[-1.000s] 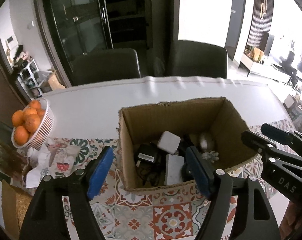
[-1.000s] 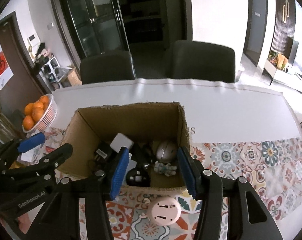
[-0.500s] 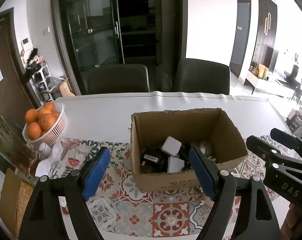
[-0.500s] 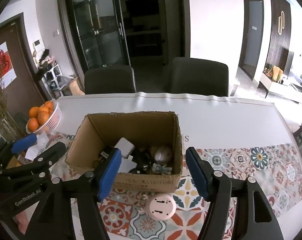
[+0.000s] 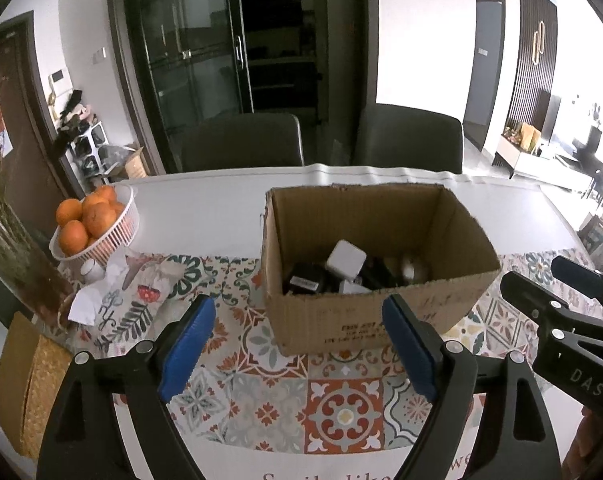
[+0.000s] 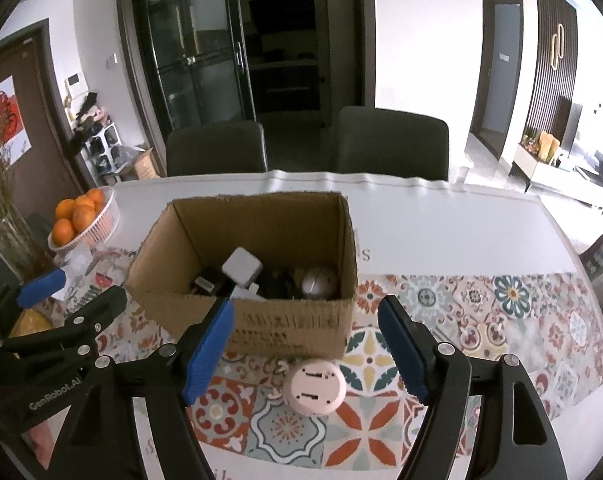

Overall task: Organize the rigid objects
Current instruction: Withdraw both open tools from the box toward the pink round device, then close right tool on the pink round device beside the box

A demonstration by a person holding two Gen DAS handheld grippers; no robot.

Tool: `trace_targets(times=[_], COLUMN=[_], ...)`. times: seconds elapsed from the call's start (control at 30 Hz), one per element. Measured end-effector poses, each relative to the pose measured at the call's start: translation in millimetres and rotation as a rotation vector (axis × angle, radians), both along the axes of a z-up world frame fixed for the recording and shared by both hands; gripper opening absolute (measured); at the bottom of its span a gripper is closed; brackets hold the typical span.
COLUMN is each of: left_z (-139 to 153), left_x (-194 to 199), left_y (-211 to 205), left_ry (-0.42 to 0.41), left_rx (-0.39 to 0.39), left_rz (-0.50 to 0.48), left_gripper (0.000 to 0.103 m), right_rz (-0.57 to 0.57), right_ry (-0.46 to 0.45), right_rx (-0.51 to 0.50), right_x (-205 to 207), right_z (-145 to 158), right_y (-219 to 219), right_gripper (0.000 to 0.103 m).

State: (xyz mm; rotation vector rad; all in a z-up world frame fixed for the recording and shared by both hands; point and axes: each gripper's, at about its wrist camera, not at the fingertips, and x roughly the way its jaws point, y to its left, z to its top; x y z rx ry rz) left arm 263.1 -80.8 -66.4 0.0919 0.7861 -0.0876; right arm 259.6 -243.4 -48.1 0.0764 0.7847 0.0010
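On the patterned tablecloth (image 6: 513, 296), near the middle of the table: open cardboard box (image 6: 289, 324), upright, flaps absent from view, printed text on near wall. Inside the box, seen from the right wrist view: white square adapter (image 6: 241, 268) tilted on top of dark items, black device with label (image 5: 305, 280) to its left, round pale grey-pink object (image 6: 319, 282) at the right side; further contents too dark to identify. Just near of the box, outside it, touching or almost touching the near wall: round pink plug-type object (image 6: 315, 386), flat face with two slots turned up.

Left gripper (image 5: 297, 344): jaws apart, just widened, nothing between the blue pads, held near of the box's left corner. Right gripper (image 6: 307, 350): jaws apart, just widened, nothing clamped; pink object lay on the cloth between and below the pads, untouched.

Far left on the table: white basket (image 5: 113, 236) filled with oranges (image 5: 87, 220). Beyond the table: two dark chairs (image 6: 393, 144), glass-door cabinet (image 6: 197, 52).
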Motion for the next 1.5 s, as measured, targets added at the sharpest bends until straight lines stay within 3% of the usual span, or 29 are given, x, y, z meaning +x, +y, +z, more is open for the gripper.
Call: trace_targets(times=[0.57, 1.5], left_z=[-53.5, -132.4], left_x=[-3.0, 25.5], left_y=[3.6, -5.8], left_ry=[0.127, 0.286], left_rx=[0.020, 0.049], left_rz=[0.015, 0.012], left_gripper=[0.087, 0.087], right_rz=[0.021, 0.026], right_ry=[0.100, 0.284], right_rx=[0.015, 0.107], right_x=[-4.7, 28.6], right_z=[-50.7, -143.0], right_y=[1.7, -8.2], right_gripper=[0.075, 0.075])
